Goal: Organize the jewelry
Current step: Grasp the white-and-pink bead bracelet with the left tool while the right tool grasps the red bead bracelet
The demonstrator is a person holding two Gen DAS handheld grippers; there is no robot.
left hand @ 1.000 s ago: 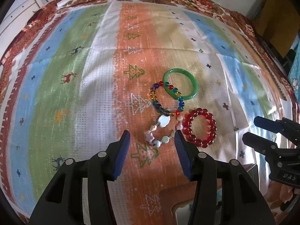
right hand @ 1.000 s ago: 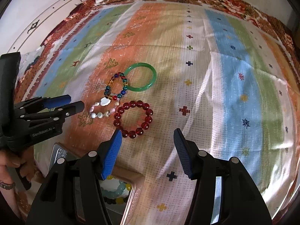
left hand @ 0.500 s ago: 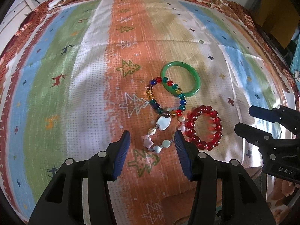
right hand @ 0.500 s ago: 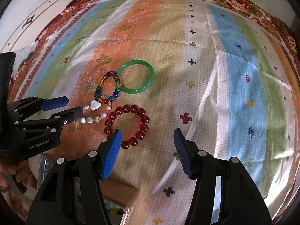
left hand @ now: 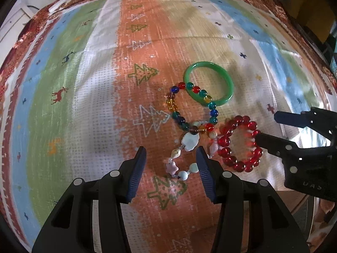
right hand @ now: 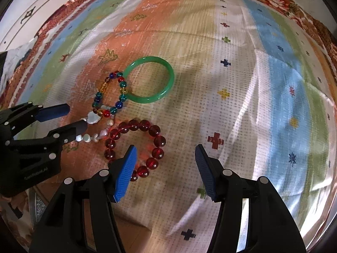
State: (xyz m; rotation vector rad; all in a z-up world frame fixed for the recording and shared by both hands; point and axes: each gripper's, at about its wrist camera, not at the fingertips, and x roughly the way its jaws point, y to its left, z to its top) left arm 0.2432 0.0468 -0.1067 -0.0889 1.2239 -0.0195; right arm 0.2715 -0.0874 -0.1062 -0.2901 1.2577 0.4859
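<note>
Left gripper (left hand: 171,168) standing wide, bracketing the shell-and-pearl bracelet (left hand: 190,147) lying on the striped cloth (left hand: 84,97), right gripper (right hand: 165,169) gaping wide over the red bead bracelet (right hand: 134,145), multicoloured bead bracelet (left hand: 190,107) overlapping the green bangle (left hand: 208,84) just beyond.

Green bangle (left hand: 208,86), red bead bracelet (left hand: 238,143)

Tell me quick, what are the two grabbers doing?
Left gripper: open, holding nothing, around the shell bracelet.
Right gripper: open, holding nothing, by the red bracelet.
</note>
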